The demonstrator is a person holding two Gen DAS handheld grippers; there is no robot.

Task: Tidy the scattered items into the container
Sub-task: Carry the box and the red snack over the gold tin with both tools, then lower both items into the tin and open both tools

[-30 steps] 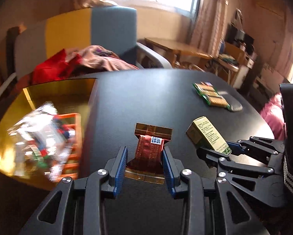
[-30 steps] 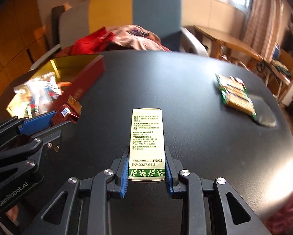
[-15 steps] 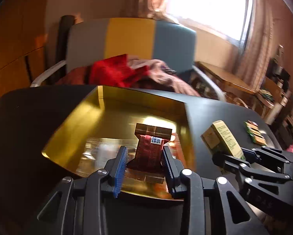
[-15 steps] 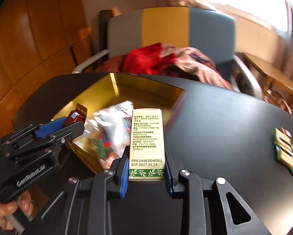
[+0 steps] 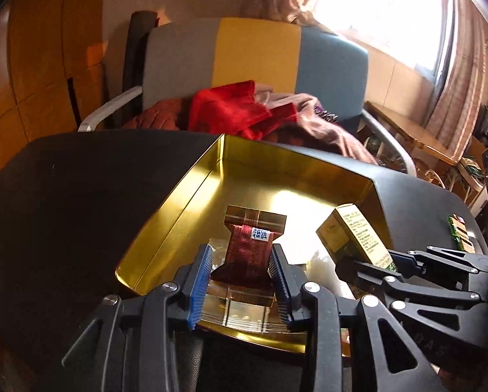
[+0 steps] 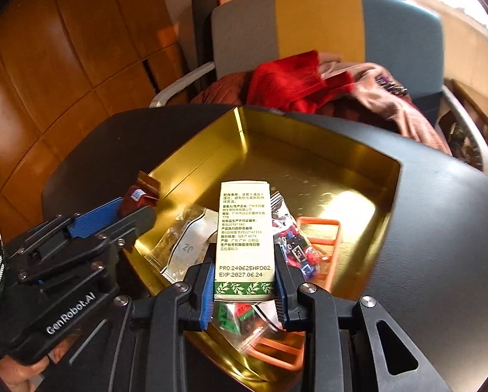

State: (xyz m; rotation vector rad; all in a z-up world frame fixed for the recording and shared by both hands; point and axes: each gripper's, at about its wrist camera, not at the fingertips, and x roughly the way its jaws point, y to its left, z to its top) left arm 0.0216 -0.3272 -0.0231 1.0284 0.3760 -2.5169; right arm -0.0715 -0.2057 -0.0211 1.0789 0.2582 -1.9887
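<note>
Two loaded claws, left claw and right claw, over gold tray

Shallow gold metal tray: glossy, mirror-smooth interior. Round black table under the tray: matt. Inside the tray, clear plastic bags: shiny, crinkled. Cream printed paper carton: matt. Red foil-wrapped packet: finely ribbed, glossy.

Gold tray: far half bare; plastic bags crowd the near half.
</note>
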